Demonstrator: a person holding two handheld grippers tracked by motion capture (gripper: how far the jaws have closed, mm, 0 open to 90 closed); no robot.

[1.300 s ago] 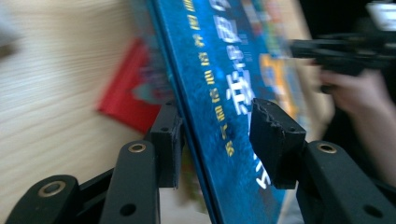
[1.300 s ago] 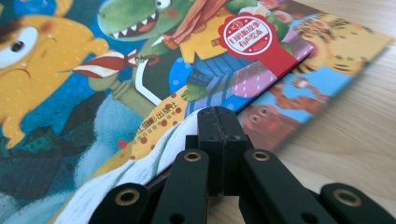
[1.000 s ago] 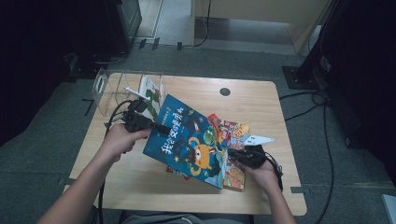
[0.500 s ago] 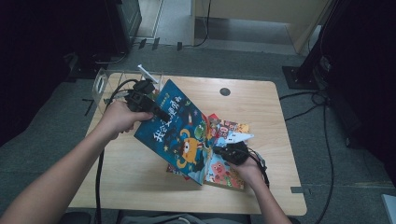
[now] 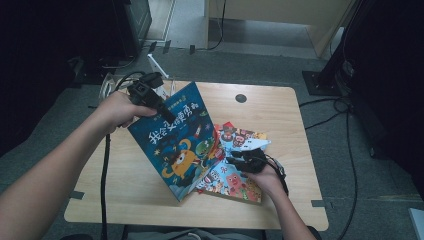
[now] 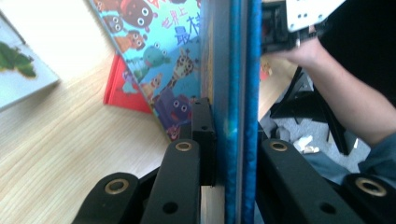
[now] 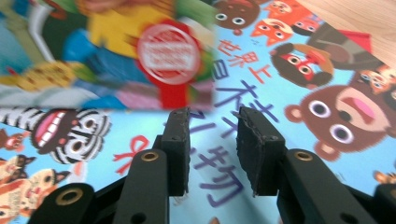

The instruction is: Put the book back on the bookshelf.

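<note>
A blue picture book (image 5: 180, 145) with an orange monster on its cover stands tilted, its far-left edge lifted off the table. My left gripper (image 5: 165, 114) is shut on that edge. In the left gripper view the jaws (image 6: 231, 126) pinch the book's blue edge (image 6: 239, 65); they have just been closing. My right gripper (image 5: 234, 161) hovers low over a light-blue animal book (image 5: 235, 182) lying flat. Its jaws (image 7: 214, 116) have just been opening and stand apart with nothing between them, above the animal cover (image 7: 303, 70). The lifted book's underside (image 7: 116, 51) blurs behind them.
More books (image 5: 240, 136) lie under the animal book, one of them red (image 6: 123, 91). A pale book (image 6: 18, 70) lies apart on the wooden table (image 5: 280, 115), which has a cable hole (image 5: 241, 98). A clear bin (image 5: 107, 85) sits at the back left.
The left gripper has risen and drawn back, tipping the blue book up steeply off the pile. The right gripper has shifted a little left over the animal book and parted its jaws.
</note>
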